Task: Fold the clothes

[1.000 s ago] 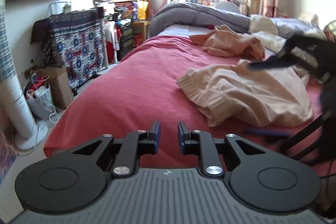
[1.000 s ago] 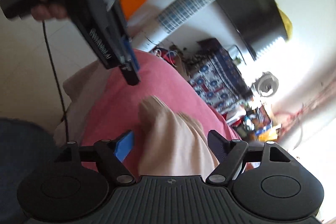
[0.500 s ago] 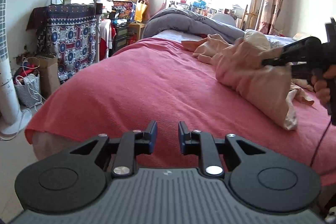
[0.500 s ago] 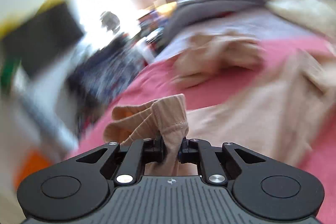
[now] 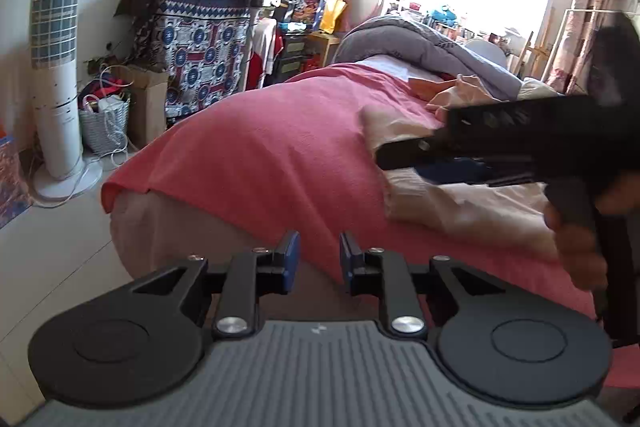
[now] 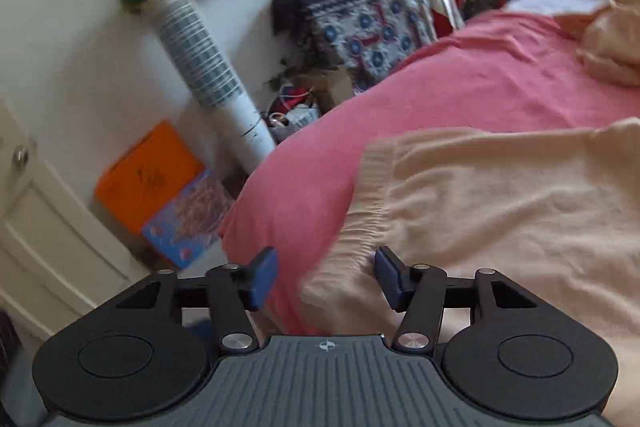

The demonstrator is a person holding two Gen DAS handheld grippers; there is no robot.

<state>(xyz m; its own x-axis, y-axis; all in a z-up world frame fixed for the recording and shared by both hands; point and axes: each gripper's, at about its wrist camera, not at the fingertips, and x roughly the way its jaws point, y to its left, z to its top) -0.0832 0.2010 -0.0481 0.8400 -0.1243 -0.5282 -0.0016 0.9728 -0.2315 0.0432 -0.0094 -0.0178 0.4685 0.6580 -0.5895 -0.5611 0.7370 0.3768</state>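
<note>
While the left gripper [image 5: 316,255] is seen empty, jaws narrowly apart, only the right view shows the right gripper [image 6: 326,277] opening, released over the garment's [image 6: 500,203] hem.

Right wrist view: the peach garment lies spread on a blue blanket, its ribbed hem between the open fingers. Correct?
Not quite. The blanket is pink, not blue, as the right wrist view shows. The rest stands: the peach garment lies spread on it, its ribbed hem between the fingers of the right gripper, which are opening.

Bare pink bedspread [image 5: 280,147] beside garment [image 6: 500,195]
</note>
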